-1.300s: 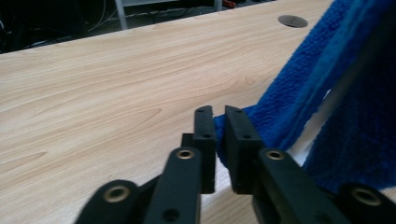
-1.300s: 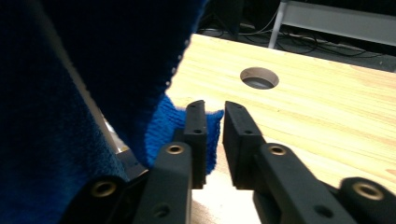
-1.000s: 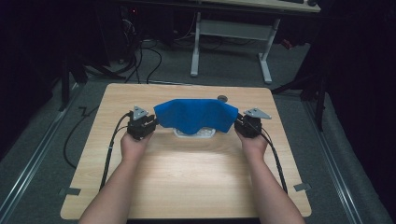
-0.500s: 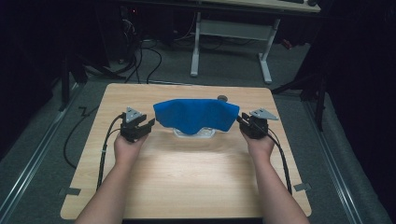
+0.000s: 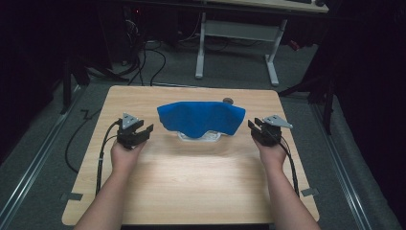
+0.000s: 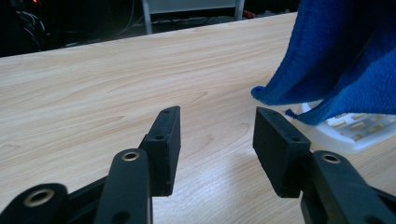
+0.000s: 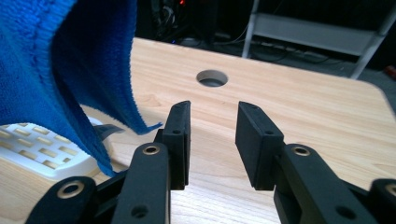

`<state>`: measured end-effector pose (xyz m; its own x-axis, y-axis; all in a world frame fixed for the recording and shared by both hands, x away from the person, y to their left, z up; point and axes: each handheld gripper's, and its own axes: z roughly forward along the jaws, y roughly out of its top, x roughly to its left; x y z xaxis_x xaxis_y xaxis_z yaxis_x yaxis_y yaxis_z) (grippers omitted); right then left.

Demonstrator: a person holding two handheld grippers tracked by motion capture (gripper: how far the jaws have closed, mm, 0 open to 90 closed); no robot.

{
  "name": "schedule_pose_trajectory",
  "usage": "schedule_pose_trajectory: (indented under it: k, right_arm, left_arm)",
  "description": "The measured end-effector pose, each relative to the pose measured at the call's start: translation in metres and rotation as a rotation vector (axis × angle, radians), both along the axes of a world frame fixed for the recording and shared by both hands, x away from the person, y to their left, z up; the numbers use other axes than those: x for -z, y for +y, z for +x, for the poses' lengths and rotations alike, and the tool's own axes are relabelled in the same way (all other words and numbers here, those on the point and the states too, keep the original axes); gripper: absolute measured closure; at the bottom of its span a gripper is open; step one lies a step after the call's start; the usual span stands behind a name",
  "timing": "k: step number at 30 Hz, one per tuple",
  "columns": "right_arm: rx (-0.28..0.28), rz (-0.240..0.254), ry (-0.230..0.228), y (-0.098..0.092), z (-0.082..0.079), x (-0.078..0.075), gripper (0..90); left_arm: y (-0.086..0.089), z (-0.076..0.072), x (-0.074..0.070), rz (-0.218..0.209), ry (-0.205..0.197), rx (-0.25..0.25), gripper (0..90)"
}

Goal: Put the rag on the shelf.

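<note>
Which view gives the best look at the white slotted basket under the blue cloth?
The right gripper view: the white slotted basket shows its grid and rim below the blue cloth. The left gripper view catches one corner; the high view shows a sliver of rim.

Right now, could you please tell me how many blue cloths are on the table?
1: the blue cloth lies draped over a white slotted basket at the middle of the table; nothing seems hidden beneath.

left gripper: black, grey three-cornered plate on top, black cable trailing toward 7 o'clock
right gripper: black, same grey plate, black cable toward 5 o'clock
jaws: flat black blocks, brass-ringed pivot holes
forearms: bare, no sleeves
</note>
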<state>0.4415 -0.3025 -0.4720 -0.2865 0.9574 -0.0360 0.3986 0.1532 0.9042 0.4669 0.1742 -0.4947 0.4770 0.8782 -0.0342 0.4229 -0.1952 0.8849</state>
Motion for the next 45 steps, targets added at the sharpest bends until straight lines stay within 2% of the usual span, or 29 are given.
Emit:
schedule_pose_trajectory:
  k: [4,6,9,10,13,15,17,21,24,26,29,32,33,34,36,37,40,42,45]
  right_arm:
    - [0.005,-0.008,0.016,-0.004,-0.008,0.0,61.1]
    - [0.0,-0.013,0.022,-0.005,-0.012,-0.001,58.7]
    - [-0.005,-0.018,-0.005,-0.007,-0.024,-0.002,57.5]
    - [-0.007,-0.025,0.003,-0.007,-0.028,-0.003,56.0]
    - [-0.016,-0.028,-0.02,-0.008,-0.042,-0.004,54.3]
    - [-0.024,-0.04,-0.006,-0.007,-0.05,-0.005,52.4]
    - [-0.037,-0.037,-0.026,-0.006,-0.06,-0.004,51.7]
    - [-0.054,-0.042,-0.027,0.001,-0.082,-0.003,47.9]
    - [-0.077,-0.04,-0.034,0.01,-0.102,-0.001,45.1]
    - [-0.09,-0.029,-0.03,0.016,-0.112,0.001,43.4]
    - [-0.125,-0.021,-0.007,0.032,-0.131,0.01,40.8]
    - [-0.158,-0.012,0.024,0.049,-0.149,0.02,41.0]
    - [-0.182,-0.019,0.037,0.057,-0.155,0.023,41.1]
    - [-0.204,-0.031,0.027,0.066,-0.16,0.026,42.3]
    - [-0.242,-0.06,0.017,0.076,-0.163,0.031,42.7]
    - [-0.262,-0.079,0.019,0.081,-0.162,0.032,42.7]
    - [-0.299,-0.097,0.035,0.087,-0.153,0.037,42.6]
    - [-0.293,-0.089,0.049,0.085,-0.148,0.039,42.6]
    - [-0.266,-0.068,0.071,0.077,-0.143,0.043,42.7]
  left_arm:
    - [0.006,-0.008,0.0,-0.005,0.014,-0.01,50.0]
    - [0.007,-0.014,0.001,0.006,0.012,-0.015,49.2]
    - [0.011,-0.026,0.002,0.015,0.02,-0.015,48.4]
    - [0.011,-0.029,0.003,0.015,0.025,-0.015,47.6]
    - [0.014,-0.045,0.005,0.004,0.031,-0.008,46.9]
    - [0.014,-0.056,0.007,0.006,0.042,-0.003,46.5]
    - [0.014,-0.07,0.01,-0.01,0.047,0.007,45.9]
    - [0.009,-0.094,0.014,-0.006,0.056,0.029,45.7]
    - [-0.001,-0.113,0.016,-0.022,0.072,0.06,45.4]
    - [-0.013,-0.128,0.019,-0.018,0.072,0.084,45.0]
    - [-0.037,-0.146,0.019,0.0,0.098,0.147,44.4]
    - [-0.058,-0.16,0.015,-0.007,0.096,0.196,45.5]
    - [-0.068,-0.163,0.016,-0.009,0.101,0.23,45.5]
    - [-0.073,-0.165,0.017,0.0,0.102,0.247,45.4]
    - [-0.085,-0.165,0.019,0.063,0.088,0.289,44.5]
    - [-0.088,-0.164,0.02,0.081,0.08,0.299,44.1]
    - [-0.087,-0.156,0.023,0.073,0.087,0.302,43.7]
    - [-0.083,-0.151,0.026,0.069,0.108,0.289,43.3]
    - [-0.076,-0.149,0.027,0.045,0.116,0.274,43.1]
